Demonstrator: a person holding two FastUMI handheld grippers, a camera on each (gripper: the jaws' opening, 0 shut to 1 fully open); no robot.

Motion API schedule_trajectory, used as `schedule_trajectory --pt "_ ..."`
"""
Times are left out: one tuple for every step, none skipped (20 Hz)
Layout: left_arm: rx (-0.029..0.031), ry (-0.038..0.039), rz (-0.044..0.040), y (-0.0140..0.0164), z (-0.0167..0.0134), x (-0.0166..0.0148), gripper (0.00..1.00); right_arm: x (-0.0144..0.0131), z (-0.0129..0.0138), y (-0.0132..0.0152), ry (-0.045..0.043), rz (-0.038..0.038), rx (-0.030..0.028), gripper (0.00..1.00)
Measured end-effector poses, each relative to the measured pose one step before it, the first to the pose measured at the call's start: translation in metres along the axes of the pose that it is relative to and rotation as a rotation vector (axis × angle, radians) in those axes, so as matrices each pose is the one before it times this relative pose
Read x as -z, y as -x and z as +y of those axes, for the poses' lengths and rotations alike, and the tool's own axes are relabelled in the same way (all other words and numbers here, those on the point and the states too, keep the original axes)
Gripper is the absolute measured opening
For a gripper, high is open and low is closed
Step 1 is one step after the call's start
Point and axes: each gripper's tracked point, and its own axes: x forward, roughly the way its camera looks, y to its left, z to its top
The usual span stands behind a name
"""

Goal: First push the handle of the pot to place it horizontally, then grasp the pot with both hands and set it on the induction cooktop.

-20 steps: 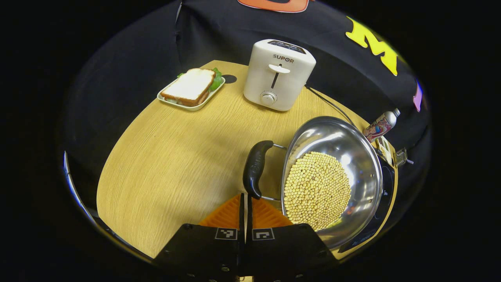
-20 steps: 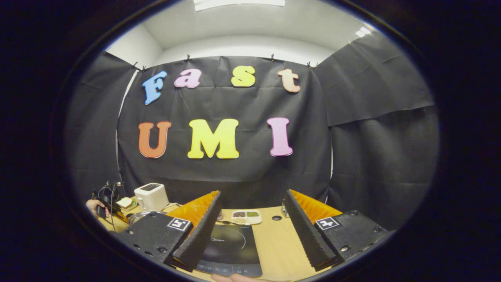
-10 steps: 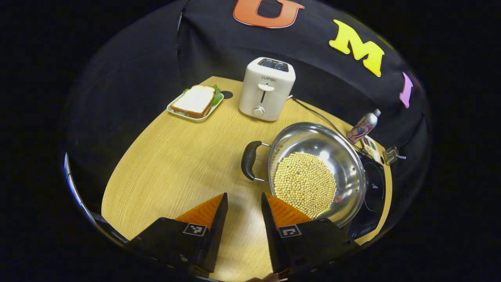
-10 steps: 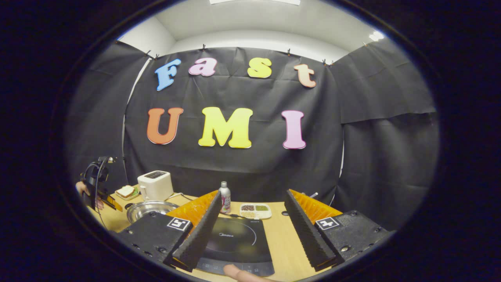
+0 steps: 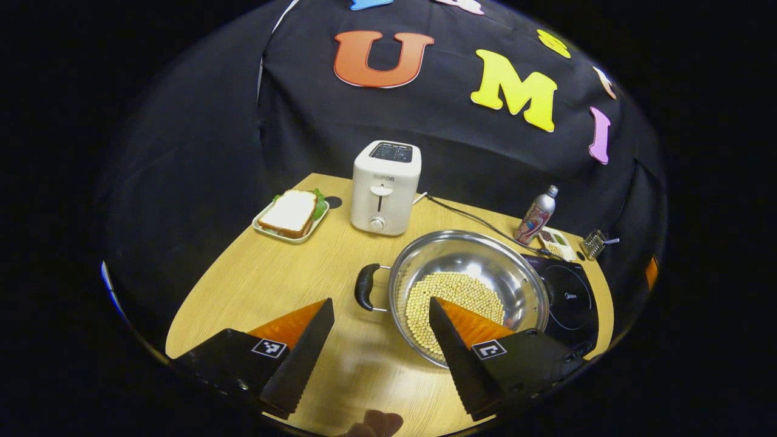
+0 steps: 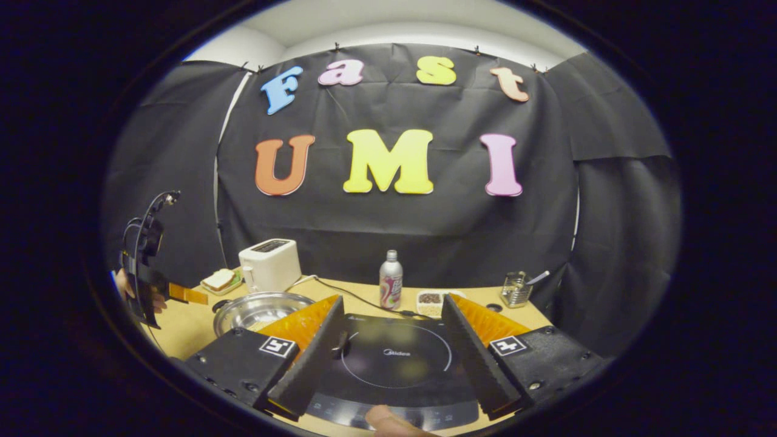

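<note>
From my left gripper (image 5: 379, 331) I see a pale wood-grain table (image 5: 255, 285). Its black ribbed fingers with orange backs stand wide apart above the table, gripping nothing. Far ahead to the left, a sandwich (image 5: 289, 212) of white bread and green leaf lies on a shallow rectangular tray (image 5: 264, 231). To its right stands a boxy, smooth white toaster (image 5: 385, 186). Nearer, just ahead of the fingers, the pot (image 5: 479, 258) sits on the table: a round, shiny steel bowl holding a bed of small pale beans (image 5: 452, 291). Its curved black handle (image 5: 363, 286) on two wire struts points left, between my two fingers and beyond their tips. My right finger overlaps the pot's near rim. Right of the pot, touching or just beside it, lies the flat glossy black cooktop (image 5: 567, 300). Behind that stands a slim metal bottle (image 5: 535, 215).

From my right gripper (image 6: 391, 346), the left gripper (image 6: 176, 293) hangs far off to the left over the table edge. The pot (image 6: 258, 308) lies ahead-left of my left finger. My fingers are spread wide, empty, with the cooktop (image 6: 394, 358) between and below them. A wire basket (image 6: 516, 288) stands ahead-right.
</note>
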Motion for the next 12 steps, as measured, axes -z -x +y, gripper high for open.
schedule_trajectory --pt "0.00578 0.00453 -0.01005 -0.00761 -0.00026 -0.00151 0.95 0.00434 0.0055 -0.00991 -0.00452 0.01241 -0.00447 0.97" --pt "-0.00971 -0.00234 -0.0046 -0.00691 0.00242 -0.00145 0.95 0.00678 0.00664 -0.01063 -0.00312 0.01608 -0.00823 0.97" --pt "-0.0097 -0.00965 -0.00325 -0.00714 0.00465 0.00008 0.95 0.00646 0.00755 -0.01102 -0.00118 0.01613 -0.01217 0.97" --pt "-0.00697 0.00086 0.00702 -0.00941 0.00224 0.00258 0.95 0.00841 0.00705 -0.01082 0.00025 0.0205 -0.01056 0.97" --pt "-0.00167 0.00983 -0.01041 -0.00497 0.00146 -0.00193 0.95 0.00727 0.00499 -0.01128 0.00032 0.01584 -0.00715 0.97" --pt "-0.01096 0.00662 -0.00241 -0.00895 0.00256 -0.00091 0.96 0.00923 0.00467 -0.01061 0.0024 0.02214 -0.00598 0.97" --pt "0.0057 0.00092 0.00278 -0.00552 0.00152 0.00214 0.96 0.00868 0.00562 -0.01118 0.00207 0.02548 -0.00576 1.0" --pt "-0.0095 -0.00757 -0.00531 -0.00509 0.00313 -0.00005 0.96 0.00921 0.00463 -0.01085 -0.00113 0.02865 -0.00638 1.0" --pt "0.00063 -0.01005 0.00076 -0.00779 0.00267 0.0017 0.96 0.00792 0.00528 -0.01064 0.00033 0.02761 -0.00817 0.97" --pt "0.00805 -0.00933 0.0161 -0.00538 -0.00022 0.00356 0.96 0.00782 0.00322 -0.00937 -0.00025 0.03036 -0.00252 1.0" --pt "0.00943 -0.01253 0.02834 -0.00404 -0.00115 0.00591 0.96 0.00612 0.00576 -0.00859 -0.00432 0.0227 -0.00691 0.97" --pt "-0.00339 -0.00579 0.00623 -0.00517 0.00095 0.00157 0.96 0.00664 0.00562 -0.00653 -0.00885 0.0188 -0.00956 0.97"
